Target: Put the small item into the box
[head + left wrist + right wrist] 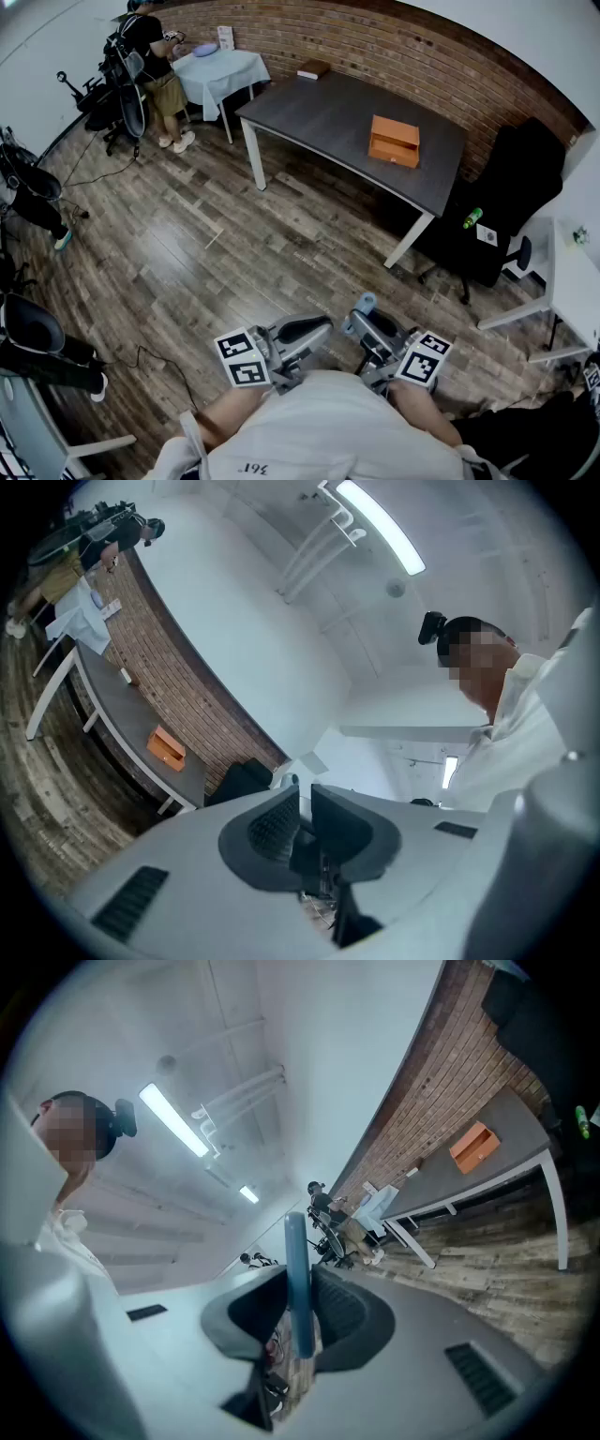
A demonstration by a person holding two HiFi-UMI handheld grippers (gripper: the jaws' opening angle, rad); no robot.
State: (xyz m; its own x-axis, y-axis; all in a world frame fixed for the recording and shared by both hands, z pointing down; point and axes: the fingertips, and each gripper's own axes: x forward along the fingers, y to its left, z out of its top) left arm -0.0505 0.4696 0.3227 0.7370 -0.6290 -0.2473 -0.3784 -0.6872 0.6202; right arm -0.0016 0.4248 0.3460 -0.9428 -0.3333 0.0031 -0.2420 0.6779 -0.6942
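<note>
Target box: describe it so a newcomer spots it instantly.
Along the brick wall stands a long dark grey table. Toward its right end sits the box: orange and blocky, unlike the flat brown book at the far left corner.

The box (394,141) sits on the counter (319,117) toward its right end, a book (313,68) at its far left corner. A chair (511,202) stands right of the counter. The small item (296,1241) stands between the jaws of the right gripper (301,1286).

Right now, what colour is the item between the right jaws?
Blue. The item shows best in the right gripper view.
</note>
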